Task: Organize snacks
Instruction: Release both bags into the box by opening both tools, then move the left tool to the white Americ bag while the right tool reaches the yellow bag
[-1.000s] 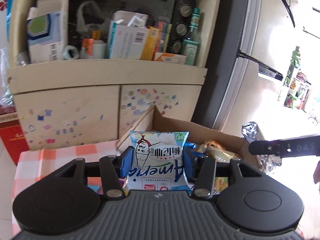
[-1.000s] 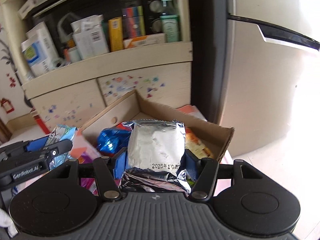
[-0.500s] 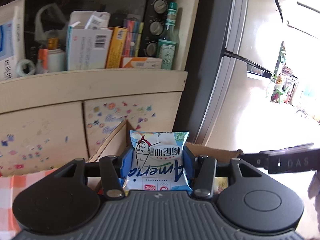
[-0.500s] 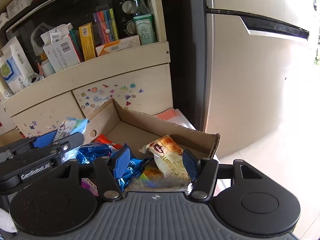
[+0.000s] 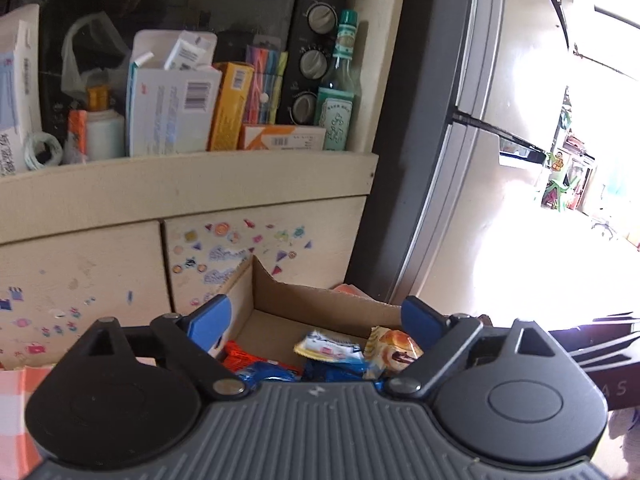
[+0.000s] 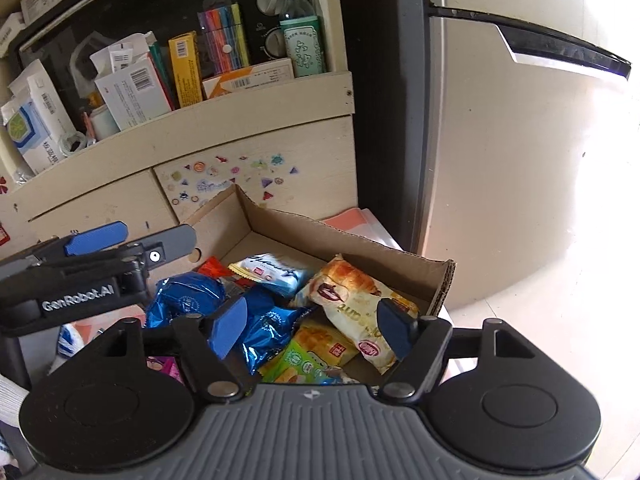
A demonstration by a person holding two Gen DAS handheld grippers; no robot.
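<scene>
The left gripper (image 5: pixel 316 322) has just opened wide and is empty; the white-blue snack packet (image 6: pixel 276 270) it held 1 second ago now lies in the cardboard box (image 6: pixel 352 240). The right gripper (image 6: pixel 312 330), also just opening, is empty above the croissant packet (image 6: pixel 352 300). More snacks can follow.

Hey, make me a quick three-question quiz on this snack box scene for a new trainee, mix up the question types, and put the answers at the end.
1. True or false: the left gripper is clamped on a snack packet.
2. Multiple choice: the white and blue packet lies A) on the shelf, B) in the cardboard box, C) between the right gripper's fingers.
3. Short answer: which packet lies nearest the box's right corner?

Key
1. False: its jaws have just been opening and nothing is between the fingers.
2. B.
3. The croissant packet.
</scene>
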